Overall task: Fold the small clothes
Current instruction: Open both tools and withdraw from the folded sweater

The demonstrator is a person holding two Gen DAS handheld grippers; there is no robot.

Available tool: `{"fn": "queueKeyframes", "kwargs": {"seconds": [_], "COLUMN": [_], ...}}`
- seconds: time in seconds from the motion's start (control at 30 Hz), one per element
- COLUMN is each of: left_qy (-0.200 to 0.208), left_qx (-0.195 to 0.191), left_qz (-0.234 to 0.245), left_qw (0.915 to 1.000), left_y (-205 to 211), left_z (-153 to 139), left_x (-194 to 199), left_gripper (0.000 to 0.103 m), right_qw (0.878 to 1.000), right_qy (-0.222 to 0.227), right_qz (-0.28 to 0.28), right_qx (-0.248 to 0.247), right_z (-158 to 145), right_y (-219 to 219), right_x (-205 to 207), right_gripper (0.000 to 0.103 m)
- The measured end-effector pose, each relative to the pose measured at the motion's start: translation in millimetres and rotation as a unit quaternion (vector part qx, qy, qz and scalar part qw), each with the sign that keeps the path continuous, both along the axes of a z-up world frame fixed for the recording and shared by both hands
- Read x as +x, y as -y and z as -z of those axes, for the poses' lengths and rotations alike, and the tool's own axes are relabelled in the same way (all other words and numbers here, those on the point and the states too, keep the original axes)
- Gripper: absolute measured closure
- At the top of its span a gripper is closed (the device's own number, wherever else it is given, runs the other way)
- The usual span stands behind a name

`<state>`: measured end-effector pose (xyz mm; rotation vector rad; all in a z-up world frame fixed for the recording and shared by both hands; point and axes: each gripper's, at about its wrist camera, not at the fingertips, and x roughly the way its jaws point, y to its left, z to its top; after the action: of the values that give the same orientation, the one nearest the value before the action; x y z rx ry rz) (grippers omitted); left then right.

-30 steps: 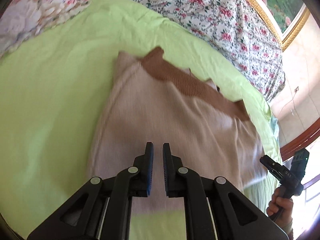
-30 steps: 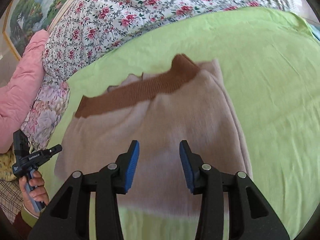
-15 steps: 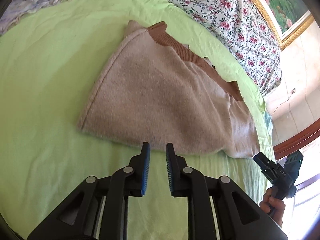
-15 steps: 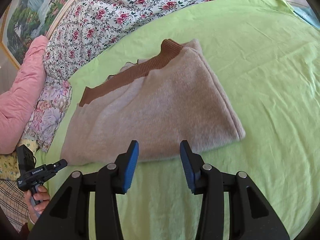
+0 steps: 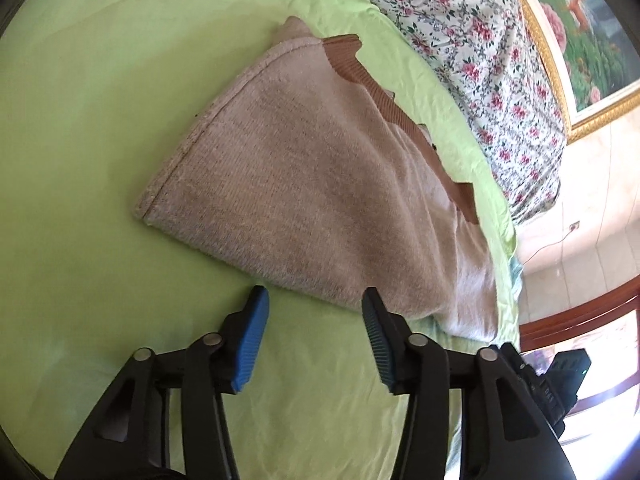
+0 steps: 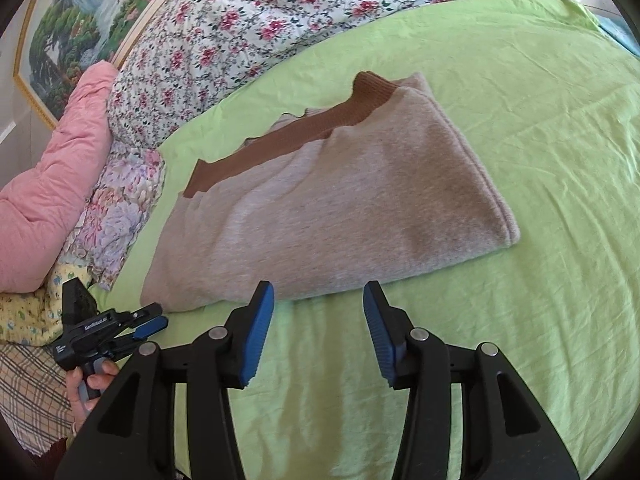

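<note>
In the left wrist view the left gripper (image 5: pixel 314 322) has its blue-padded jaws parted over bare sheet; they have just been opening, with nothing between them. Its right fingertip (image 5: pixel 370 300) sits just short of the garment's near fold. In the right wrist view the right gripper (image 6: pixel 318 312) likewise stands apart and empty, low in the frame, just clear of the cloth.

The beige knitted sweater with a brown ribbed band (image 6: pixel 332 208) lies folded on the light green bedsheet (image 6: pixel 540 128), filling the middle of both views. Its long axis runs from lower left to upper right in the right wrist view, with the brown band along the far edge, toward the floral quilt (image 6: pixel 248 20).

One fold looks finished and released. The next move probably calls for gripping one short end and carrying it across to halve the length.
</note>
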<state>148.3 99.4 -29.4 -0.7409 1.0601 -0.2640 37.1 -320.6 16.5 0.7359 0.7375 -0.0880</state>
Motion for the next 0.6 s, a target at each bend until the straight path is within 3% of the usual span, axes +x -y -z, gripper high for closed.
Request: {"fn": "queueKeyframes", "kwargs": {"seconds": [0.23, 0.4, 0.53, 0.6], "left_qy": [0.005, 0.019, 0.027, 0.03], "left_qx": [-0.037, -0.018, 0.014, 0.024], "left_qz": [-0.031, -0.053, -0.07, -0.078], "left_qw": [0.9988, 0.9983, 0.9971, 0.9962], "left_y": [-12.3, -13.7, -13.8, -16.2], "left_z": [7.1, 6.2, 3.6, 2.9], "left_x": [15.7, 28.2, 37.0, 40.5], "left_gripper": [0.049, 0.051, 0.065, 0.08], "right_qw": [1.0, 1.0, 1.0, 1.0], "right_qy": [-0.001, -0.003, -0.003, -0.002], "right_qz": [-0.005, -0.004, -0.004, -0.004], "right_qx": [0.005, 0.008, 0.01, 0.01], "right_z": [1.8, 4.2, 4.8, 4.0], "right_y": [-2.9, -1.6, 0.4, 1.7], "right_x": [4.4, 5.6, 6.9, 7.4], "right_gripper": [0.054, 0.053, 0.053, 0.053]}}
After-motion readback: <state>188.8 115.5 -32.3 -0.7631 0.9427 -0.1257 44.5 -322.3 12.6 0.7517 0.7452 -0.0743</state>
